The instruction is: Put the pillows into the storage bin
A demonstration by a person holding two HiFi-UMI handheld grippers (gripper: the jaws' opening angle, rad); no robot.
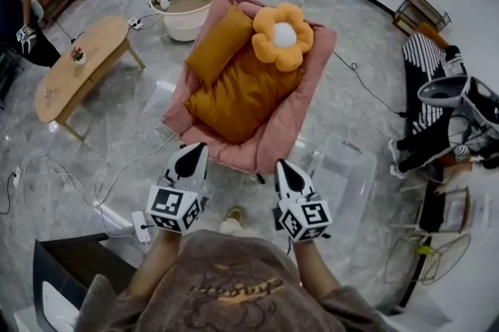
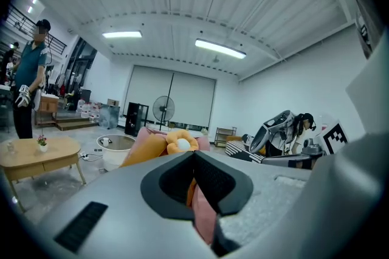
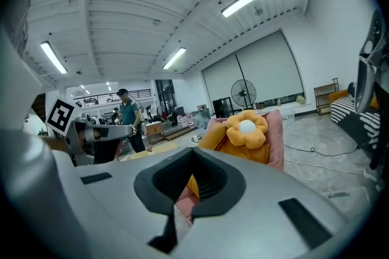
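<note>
Pillows [image 1: 242,97] on pink chair [image 1: 290,128] ahead of left gripper [image 1: 196,151], right gripper [image 1: 282,167]; both closed, empty

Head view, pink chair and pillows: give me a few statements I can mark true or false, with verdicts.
1. The flower pillow lies on the pink chair. True.
2. Each gripper holds a pillow. False: the left gripper and right gripper are shut and empty.
3. The large orange pillow sits inside a bin. False: it lies on the chair.
4. A wooden table stands left of the chair in the head view. True.
</note>
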